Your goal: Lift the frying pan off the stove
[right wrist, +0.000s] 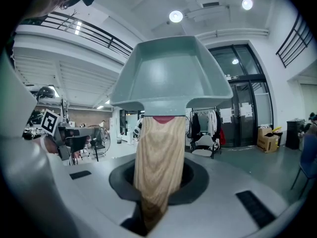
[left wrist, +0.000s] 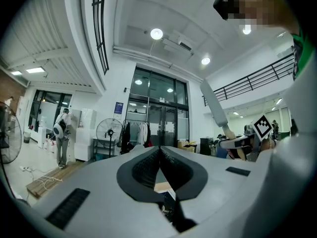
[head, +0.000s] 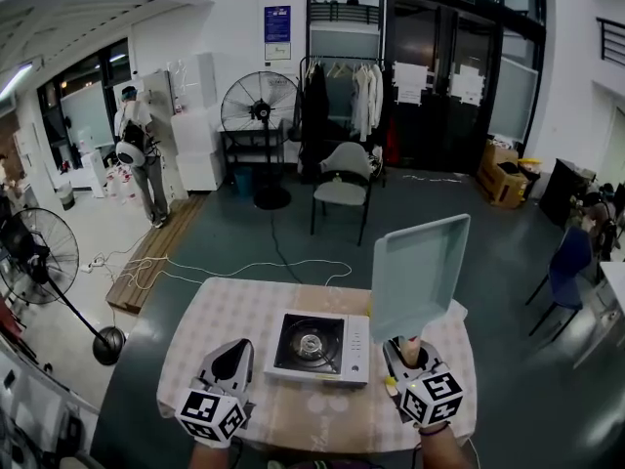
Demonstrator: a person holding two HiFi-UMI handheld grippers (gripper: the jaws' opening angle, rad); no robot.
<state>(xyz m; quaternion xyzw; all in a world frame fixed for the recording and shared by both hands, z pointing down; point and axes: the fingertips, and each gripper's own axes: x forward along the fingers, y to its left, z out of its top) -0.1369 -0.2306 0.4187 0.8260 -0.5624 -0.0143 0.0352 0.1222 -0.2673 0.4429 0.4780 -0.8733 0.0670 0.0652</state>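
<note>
The right tool is clamping the frying pan by its wooden handle, holding it in the air clear of the stove. The left tool is sitting closed and empty. With that single narrow grip, the pan is risking twisting and dropping.
</note>
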